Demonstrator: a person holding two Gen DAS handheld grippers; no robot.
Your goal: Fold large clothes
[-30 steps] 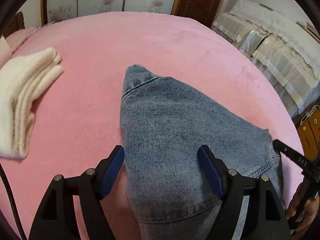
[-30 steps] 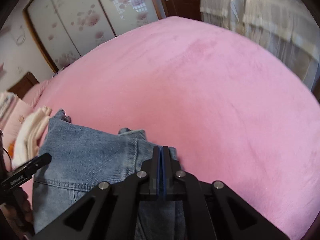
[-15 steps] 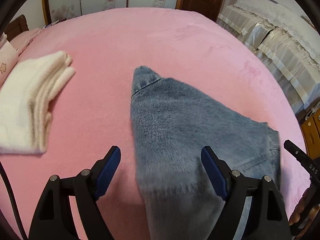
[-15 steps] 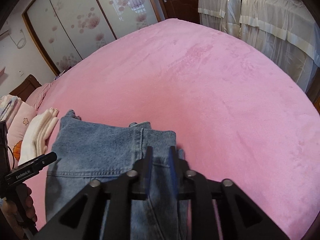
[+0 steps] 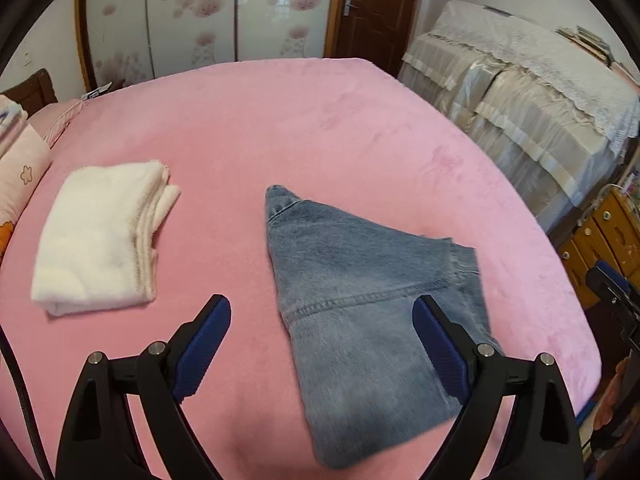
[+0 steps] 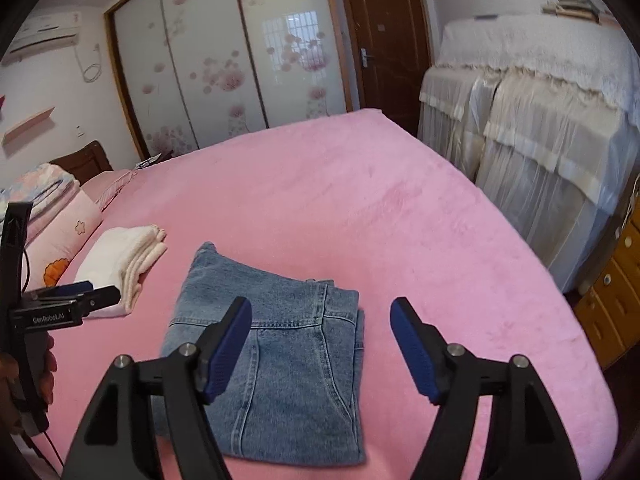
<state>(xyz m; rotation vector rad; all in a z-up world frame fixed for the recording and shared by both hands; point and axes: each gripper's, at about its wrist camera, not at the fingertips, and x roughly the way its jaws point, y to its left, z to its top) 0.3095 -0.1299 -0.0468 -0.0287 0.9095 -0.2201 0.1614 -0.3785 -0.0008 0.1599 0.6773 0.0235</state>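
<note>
Folded blue jeans [image 5: 360, 308] lie flat on the pink bed [image 5: 280, 128], seen also in the right wrist view as folded jeans [image 6: 276, 344]. My left gripper [image 5: 322, 322] hovers above them, its jaws still opening, with nothing pressed between its blue pads. My right gripper [image 6: 320, 324] also hangs above the jeans with its jaws opening and no cloth in them. The left gripper [image 6: 76, 294] shows at the left edge of the right wrist view, held by a hand [image 6: 44, 364].
A folded white garment [image 5: 100, 236] lies left of the jeans. Pink pillows [image 6: 60, 232] and a headboard are at far left. Covered furniture [image 6: 540, 128] stands beyond the bed's right edge, with a wooden drawer cabinet [image 6: 608, 304] nearer. Wardrobe doors and a brown door are behind.
Both grippers rose away from the jeans. The right gripper, earlier shut on the denim, has let go and opened wide. The left jaws widened a little. The jeans stay folded on the bed.
</note>
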